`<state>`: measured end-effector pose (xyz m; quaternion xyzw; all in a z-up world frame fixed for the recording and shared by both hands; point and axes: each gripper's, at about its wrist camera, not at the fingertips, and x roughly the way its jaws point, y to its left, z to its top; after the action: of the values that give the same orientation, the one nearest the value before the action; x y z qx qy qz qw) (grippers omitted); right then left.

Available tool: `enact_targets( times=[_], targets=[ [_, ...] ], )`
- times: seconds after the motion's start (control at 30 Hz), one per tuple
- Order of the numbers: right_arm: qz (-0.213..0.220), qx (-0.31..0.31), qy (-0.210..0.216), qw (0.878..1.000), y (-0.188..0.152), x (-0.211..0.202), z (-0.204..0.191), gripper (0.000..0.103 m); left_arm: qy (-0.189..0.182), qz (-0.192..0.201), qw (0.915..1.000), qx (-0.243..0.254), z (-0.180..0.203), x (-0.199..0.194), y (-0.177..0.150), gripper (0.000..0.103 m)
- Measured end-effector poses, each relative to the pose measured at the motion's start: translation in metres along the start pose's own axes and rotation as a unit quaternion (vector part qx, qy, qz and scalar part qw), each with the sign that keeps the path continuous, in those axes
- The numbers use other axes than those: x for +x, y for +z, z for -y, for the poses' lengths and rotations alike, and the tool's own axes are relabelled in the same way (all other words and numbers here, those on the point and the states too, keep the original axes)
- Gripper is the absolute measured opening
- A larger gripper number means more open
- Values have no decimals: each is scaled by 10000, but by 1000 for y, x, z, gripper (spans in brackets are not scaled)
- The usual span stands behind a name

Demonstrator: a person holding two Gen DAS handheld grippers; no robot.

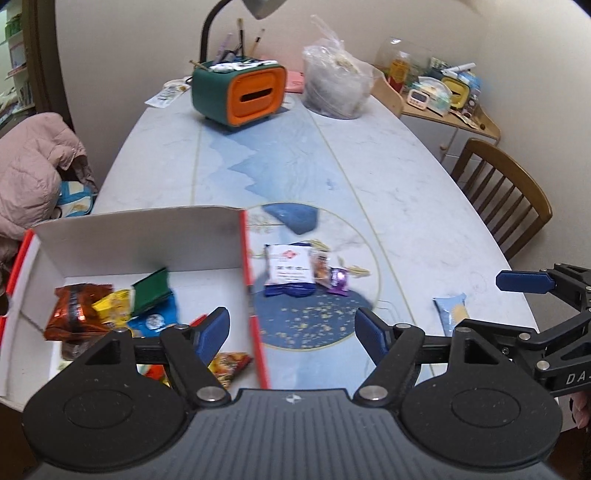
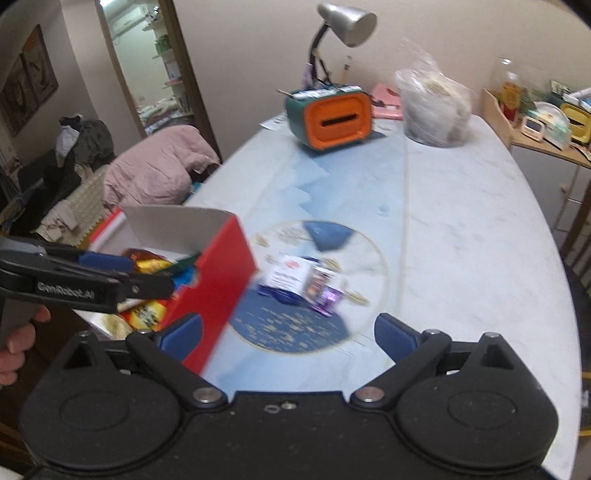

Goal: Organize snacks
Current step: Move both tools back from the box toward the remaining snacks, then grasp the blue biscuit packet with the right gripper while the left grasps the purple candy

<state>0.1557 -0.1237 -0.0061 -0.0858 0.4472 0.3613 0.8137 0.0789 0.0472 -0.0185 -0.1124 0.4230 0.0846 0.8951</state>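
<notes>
Snacks: we log a white packet (image 1: 288, 271), orange sachet (image 1: 320, 266) and purple candy (image 1: 339, 280) ahead of our left gripper (image 1: 291, 332); more fill the red box (image 1: 147, 236) leftward. Left and right gripper (image 2: 288, 336) both released, empty.

A lived-in home: a jacket (image 2: 155, 166) heaped on a chair at left, a desk lamp (image 2: 343, 22) at top, framed pictures (image 2: 27, 77) upper left.
</notes>
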Motion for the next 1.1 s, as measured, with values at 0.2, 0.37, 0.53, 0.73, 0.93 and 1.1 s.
enact_targets(
  times=[0.2,0.37,0.53,0.73,0.93,1.1],
  targets=[
    [-148,-64,-229,9996,-18,-6,39,100,67,19,9999,110,37,19,-1,74],
    [-320,-35,-396,9987,-34,-4,72,100,121,64,9998,118,68,37,-2,74],
    [-497,163,-528,9972,-48,4,105,100,278,180,9994,125,92,58,-3,74],
    [-752,295,-643,9947,-64,25,129,96,538,191,9982,178,106,90,-5,74],
    [-975,167,-762,9922,-76,54,130,83,760,110,9970,77,107,117,-7,74],
    [-983,80,-872,9913,-77,71,123,74,855,98,9963,79,108,131,-7,74]
  ],
)
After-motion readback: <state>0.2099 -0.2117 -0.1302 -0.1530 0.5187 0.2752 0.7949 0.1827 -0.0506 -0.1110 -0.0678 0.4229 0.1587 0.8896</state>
